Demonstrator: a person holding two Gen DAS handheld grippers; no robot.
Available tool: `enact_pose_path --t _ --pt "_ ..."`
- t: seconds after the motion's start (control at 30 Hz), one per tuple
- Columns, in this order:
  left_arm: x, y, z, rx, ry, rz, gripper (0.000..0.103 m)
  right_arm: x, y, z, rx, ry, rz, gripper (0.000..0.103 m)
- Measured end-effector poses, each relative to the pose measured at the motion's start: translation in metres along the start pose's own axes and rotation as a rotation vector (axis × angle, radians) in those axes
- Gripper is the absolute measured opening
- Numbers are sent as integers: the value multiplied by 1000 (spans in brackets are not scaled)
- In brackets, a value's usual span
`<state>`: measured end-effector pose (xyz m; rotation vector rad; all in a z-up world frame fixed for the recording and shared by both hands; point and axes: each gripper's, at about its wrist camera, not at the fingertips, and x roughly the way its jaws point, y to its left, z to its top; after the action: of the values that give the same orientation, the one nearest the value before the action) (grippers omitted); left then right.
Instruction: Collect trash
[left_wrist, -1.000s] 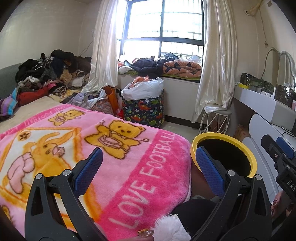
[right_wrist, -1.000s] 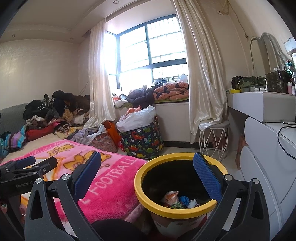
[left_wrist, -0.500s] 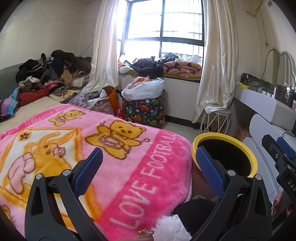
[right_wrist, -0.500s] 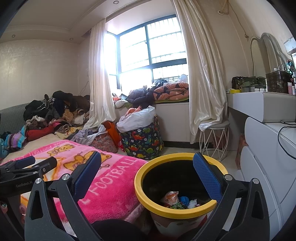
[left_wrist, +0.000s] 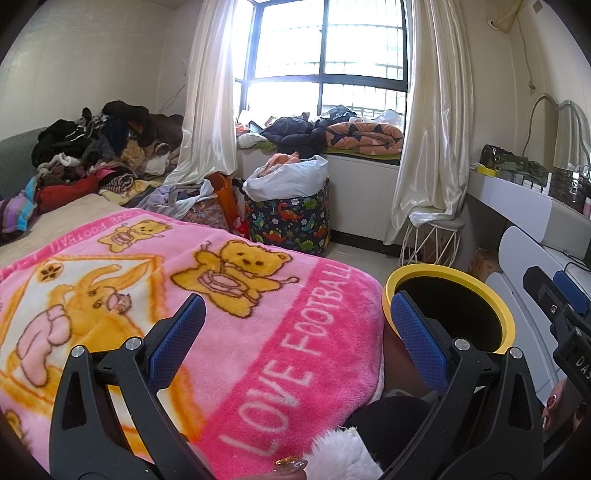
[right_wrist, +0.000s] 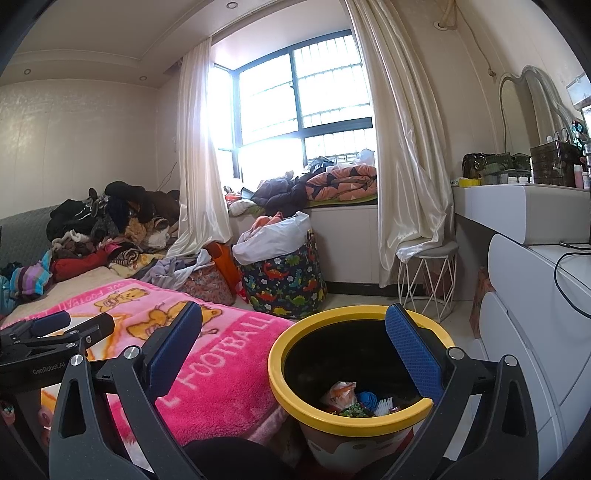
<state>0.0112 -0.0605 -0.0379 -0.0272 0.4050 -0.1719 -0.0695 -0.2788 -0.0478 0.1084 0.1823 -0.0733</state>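
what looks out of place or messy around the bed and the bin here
Clothes are heaped in a loose pile at the far end of the bed, and more spill onto the floor beside the curtain. The yellow-rimmed bin stands upright with wrappers inside, nothing spilled around it.

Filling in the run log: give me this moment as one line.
left gripper: open, empty, over pink blanket | right gripper: open, empty, above yellow-rimmed trash bin | bin: holds wrappers

Bed (left_wrist: 66, 221) under pink blanket (left_wrist: 229, 332), clothes pile (left_wrist: 103, 147) at far end, bin (right_wrist: 354, 373) on floor (right_wrist: 458, 325)
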Motion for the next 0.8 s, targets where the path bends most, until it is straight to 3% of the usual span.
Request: enact_pose_path --t 0.47,0.6,0.7,0.8 --pt "-1 2 1 -10 5 7 92 0 1 0 -1 0 -1 97" --pt "-2 21 6 -74 24 60 92 2 8 6 9 -5 30 97" --pt "-9 65 7 -168 49 110 92 13 36 20 -25 21 122 97" --pt "-25 131 1 -252 90 242 92 35 101 32 -91 99 328 97"
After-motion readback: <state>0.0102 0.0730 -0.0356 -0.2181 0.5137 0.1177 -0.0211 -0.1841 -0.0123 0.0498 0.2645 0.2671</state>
